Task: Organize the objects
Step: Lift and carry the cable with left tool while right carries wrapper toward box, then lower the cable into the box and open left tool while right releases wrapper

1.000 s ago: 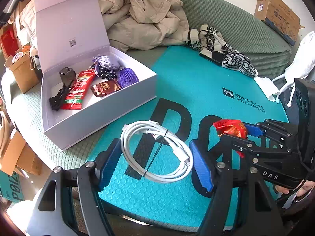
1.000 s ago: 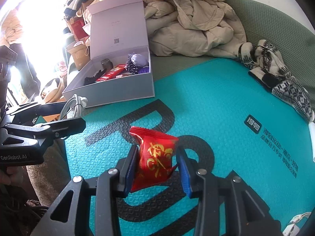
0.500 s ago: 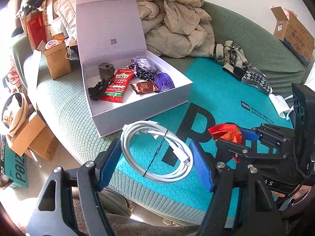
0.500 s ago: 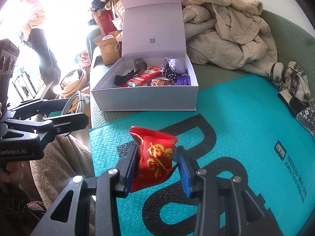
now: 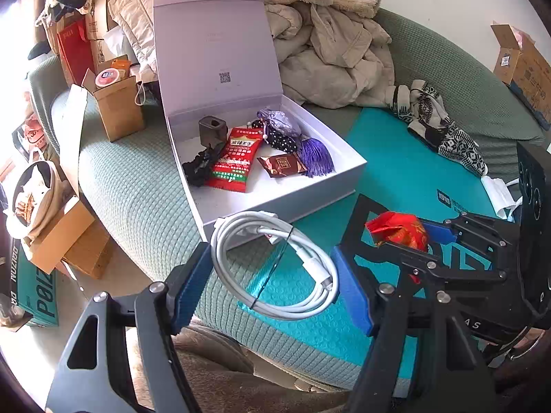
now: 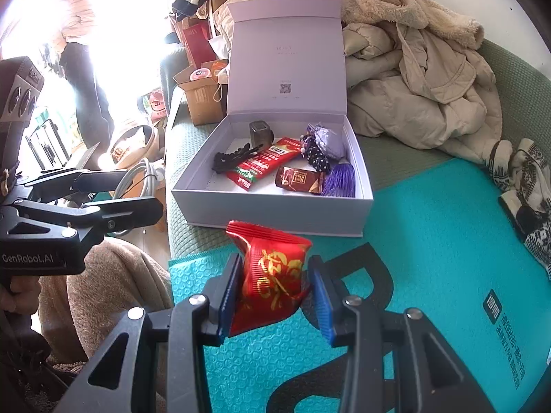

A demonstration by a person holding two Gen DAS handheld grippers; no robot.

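left gripper (image 5: 272, 275), fingers wide, holds a light, springy coiled cable (image 5: 275, 268); right gripper (image 6: 273, 292) pinches a crinkly, slippery red packet (image 6: 272, 272) mid-body.

Bright daylight, blown-out glare at left, sharp focus, fisheye bending at edges

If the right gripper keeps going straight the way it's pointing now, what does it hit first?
Most likely the near wall of the open white box. The right gripper, shut on a red snack packet, points at that wall across a strip of teal mat. Depth is hard to judge here, so it might meet the mat first.
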